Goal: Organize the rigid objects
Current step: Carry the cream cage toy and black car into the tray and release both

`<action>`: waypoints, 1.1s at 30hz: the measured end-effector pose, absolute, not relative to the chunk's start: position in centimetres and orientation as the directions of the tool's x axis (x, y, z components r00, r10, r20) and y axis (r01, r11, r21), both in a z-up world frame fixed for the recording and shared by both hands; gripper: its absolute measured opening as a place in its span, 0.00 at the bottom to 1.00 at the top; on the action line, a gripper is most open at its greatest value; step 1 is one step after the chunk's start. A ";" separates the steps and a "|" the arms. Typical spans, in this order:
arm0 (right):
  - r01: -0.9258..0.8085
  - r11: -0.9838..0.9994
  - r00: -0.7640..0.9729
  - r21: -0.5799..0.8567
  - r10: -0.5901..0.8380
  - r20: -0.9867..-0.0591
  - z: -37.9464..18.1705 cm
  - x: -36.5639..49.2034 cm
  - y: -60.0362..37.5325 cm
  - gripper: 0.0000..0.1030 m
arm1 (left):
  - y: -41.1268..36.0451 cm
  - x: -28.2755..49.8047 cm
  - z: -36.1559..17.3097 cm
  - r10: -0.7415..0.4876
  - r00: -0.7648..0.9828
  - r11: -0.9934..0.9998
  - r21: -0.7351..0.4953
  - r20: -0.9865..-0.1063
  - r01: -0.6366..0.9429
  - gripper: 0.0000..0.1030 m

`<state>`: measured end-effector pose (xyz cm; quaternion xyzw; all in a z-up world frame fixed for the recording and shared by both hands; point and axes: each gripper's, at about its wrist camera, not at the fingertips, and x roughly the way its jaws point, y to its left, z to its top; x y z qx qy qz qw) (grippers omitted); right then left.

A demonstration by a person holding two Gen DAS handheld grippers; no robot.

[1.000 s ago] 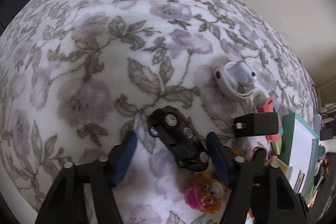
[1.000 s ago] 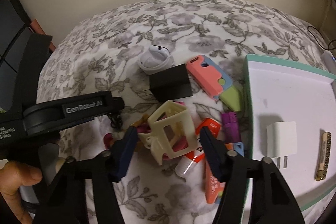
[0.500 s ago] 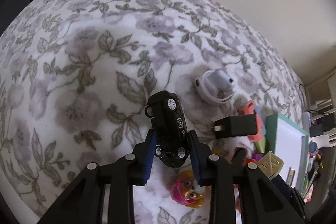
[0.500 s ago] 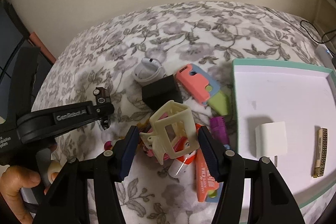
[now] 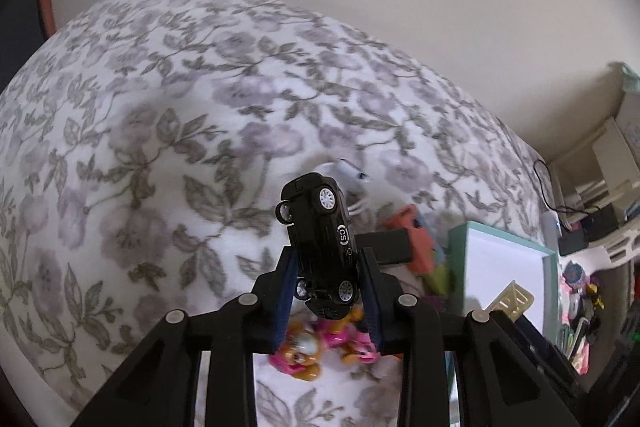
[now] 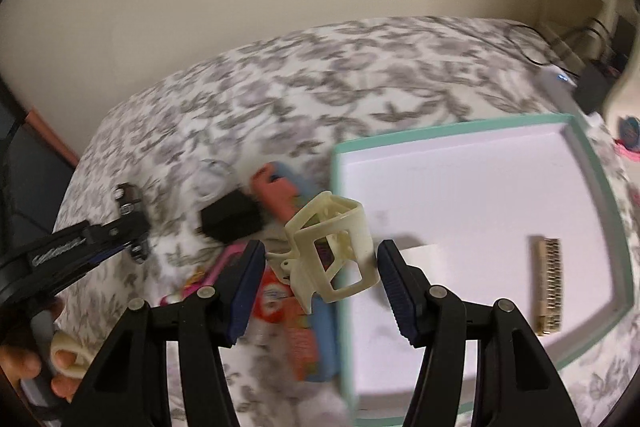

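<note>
My left hand-held gripper (image 5: 328,283) now grips the black toy car (image 5: 322,247), lifted off the floral bed (image 5: 160,131) where it lay a second ago between open fingers. My right hand-held gripper (image 6: 320,267) clamps the cream hair claw clip (image 6: 332,247), now carried over the near edge of the teal-rimmed tray (image 6: 600,187) ahead-right. Both pieces look ready for the tray.

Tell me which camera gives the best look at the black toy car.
The left wrist view. There the black toy car fills the centre, sharp, clamped between the left tongs, wheels and door logo visible. In the right wrist view the black toy car is small, blurred and partly hidden by those tongs.
</note>
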<state>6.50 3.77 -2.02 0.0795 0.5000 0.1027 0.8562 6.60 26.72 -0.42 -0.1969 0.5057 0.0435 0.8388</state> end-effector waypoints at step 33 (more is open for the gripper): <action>0.219 0.964 0.424 0.151 0.045 -0.905 -3.3 7.6 -10.8 0.59 | 6.9 7.7 -3.1 -0.195 0.400 0.981 -0.181 -0.895 0.074 0.32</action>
